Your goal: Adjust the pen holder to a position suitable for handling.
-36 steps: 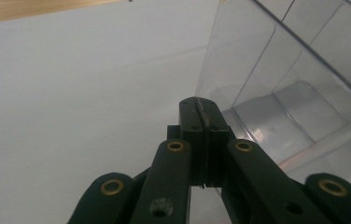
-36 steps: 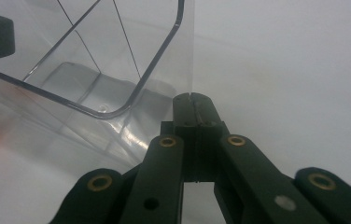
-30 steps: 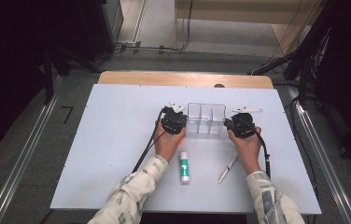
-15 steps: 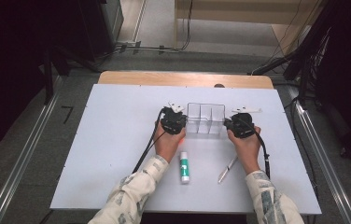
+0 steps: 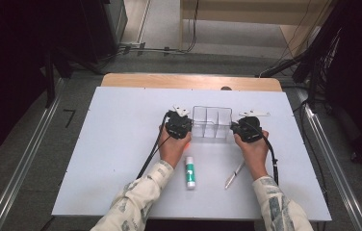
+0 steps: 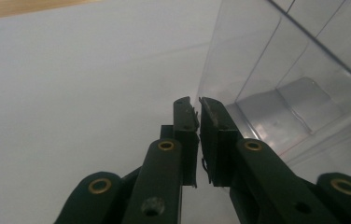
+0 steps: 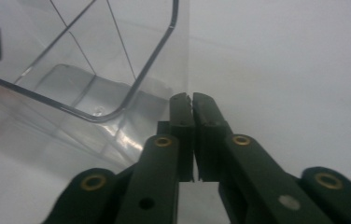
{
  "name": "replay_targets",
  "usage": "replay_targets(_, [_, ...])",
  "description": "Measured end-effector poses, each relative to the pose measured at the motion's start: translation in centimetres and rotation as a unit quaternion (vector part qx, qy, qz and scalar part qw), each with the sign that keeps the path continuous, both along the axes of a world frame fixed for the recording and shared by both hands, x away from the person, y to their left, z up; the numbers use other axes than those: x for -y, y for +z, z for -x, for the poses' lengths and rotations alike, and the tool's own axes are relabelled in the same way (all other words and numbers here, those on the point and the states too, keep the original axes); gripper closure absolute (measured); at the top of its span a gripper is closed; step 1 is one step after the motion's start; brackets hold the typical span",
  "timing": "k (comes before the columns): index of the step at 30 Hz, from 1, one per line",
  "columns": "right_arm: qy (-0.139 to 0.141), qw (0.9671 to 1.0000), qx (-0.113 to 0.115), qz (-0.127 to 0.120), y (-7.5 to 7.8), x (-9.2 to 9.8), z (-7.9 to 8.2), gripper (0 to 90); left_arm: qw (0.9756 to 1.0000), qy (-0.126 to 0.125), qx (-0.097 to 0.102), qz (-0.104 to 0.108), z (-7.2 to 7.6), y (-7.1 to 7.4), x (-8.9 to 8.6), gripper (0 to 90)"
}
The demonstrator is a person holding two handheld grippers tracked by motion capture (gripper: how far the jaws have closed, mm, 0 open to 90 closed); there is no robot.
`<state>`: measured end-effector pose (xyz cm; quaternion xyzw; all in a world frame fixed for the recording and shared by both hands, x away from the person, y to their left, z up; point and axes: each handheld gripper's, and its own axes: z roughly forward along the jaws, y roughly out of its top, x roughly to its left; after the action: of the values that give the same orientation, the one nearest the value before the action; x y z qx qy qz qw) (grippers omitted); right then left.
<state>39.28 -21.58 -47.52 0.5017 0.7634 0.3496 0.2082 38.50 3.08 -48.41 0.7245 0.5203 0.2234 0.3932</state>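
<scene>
- Far left of the high view is bare white table (image 5: 97,159), nothing going on there.
- Left gripper (image 5: 178,126) sits at the left end of the clear organizer (image 5: 212,122), mid-frame. In the left gripper view its jaws are pinched almost together, just a sliver of gap, with the box wall (image 6: 239,60) just right of the tips. We can't tell if the wall is actually caught between them; looks more like they're pressed up beside it.
- Below and between the hands: a glue stick (image 5: 189,172) with a green label, then a pen (image 5: 234,174) a bit further right, both lying loose on the table.
- Right gripper (image 5: 247,131) mirrors the left one at the organizer's right end. The right gripper view shows its jaws closed up too, with the box's rounded corner (image 7: 131,93) just left of them.
- Versus the frames from a second and half a second ago: basically nothing moved. Both hands, the box, glue stick and pen are all in the same spots.
- Our read: we're bracketing the box from both sides, probably to nudge or square it up, and the move hasn't kicked off yet.
</scene>
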Motion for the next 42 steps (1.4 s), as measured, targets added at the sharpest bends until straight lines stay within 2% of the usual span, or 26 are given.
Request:
replay_targets(4, [-0.006,1.0,0.002,-0.003,-0.1,0.4,0.0,79.3,0.9998,0.019,0.002,0.001,0.4,0.6,-1.1,67.8])
replay_targets(8, [-0.012,0.9999,-0.002,-0.003,-0.2,1.2,0.3,69.0,0.9987,0.05,0.003,0.006,1.0,1.1,-3.5,52.7])
replay_targets(10, [-0.017,0.9998,-0.003,-0.005,-0.3,1.6,0.4,65.0,0.9977,0.066,0.008,0.014,1.4,1.1,-4.6,47.9])
replay_targets(12, [-0.018,0.9998,-0.002,-0.01,-0.3,2.2,0.7,58.0,0.9965,0.081,0.017,0.011,1.9,1.0,-5.7,43.3])
replay_targets(17, [-0.026,0.9995,0.006,-0.017,-0.2,3.7,1.7,45.2,0.9932,0.112,0.026,0.016,3.5,0.6,-8.7,26.0])
replay_targets(19, [-0.028,0.9995,0.007,-0.017,-0.1,4.0,1.9,42.9,0.9925,0.118,0.025,0.018,3.9,0.6,-9.4,23.7])
replay_targets(22, [-0.024,0.9994,0.013,-0.021,0.1,4.8,3.1,38.8,0.9904,0.134,0.015,0.031,5.2,0.1,-11.9,21.7])
replay_targets(25, [-0.018,0.9995,0.015,-0.021,0.2,5.2,4.0,37.9,0.9901,0.135,0.013,0.035,6.0,0.0,-12.9,22.4])
replay_targets(26, [-0.015,0.9995,0.016,-0.02,0.3,5.3,4.3,37.8,0.9901,0.134,0.015,0.04,6.8,0.0,-13.8,22.4])
replay_targets(28, [-0.014,0.9996,0.016,-0.02,0.3,5.4,4.6,37.7,0.9903,0.132,0.019,0.04,7.2,0.1,-14.2,22.4])
replay_targets(31, [-0.01,0.9995,0.018,-0.026,0.4,6.0,5.7,35.4,0.9898,0.136,0.027,0.033,8.5,0.2,-15.5,20.2])
replay_targets(33, [-0.01,0.9994,0.016,-0.029,0.3,6.3,6.4,34.0,0.9872,0.151,0.033,0.038,9.6,-0.1,-17.0,19.8])
replay_targets(35, [-0.012,0.9994,0.017,-0.026,0.2,6.5,6.9,32.0,0.9854,0.164,0.036,0.031,10.3,-0.3,-17.7,17.4])
replay_targets(38, [-0.018,0.9992,0.013,-0.034,0.0,7.1,7.6,27.4,0.9848,0.168,0.031,0.033,10.7,-0.6,-18.3,17.5])
replay_targets(42, [-0.027,0.9991,0.01,-0.032,-0.3,7.8,8.3,22.8,0.9847,0.17,0.025,0.029,11.2,-0.9,-18.8,16.9])
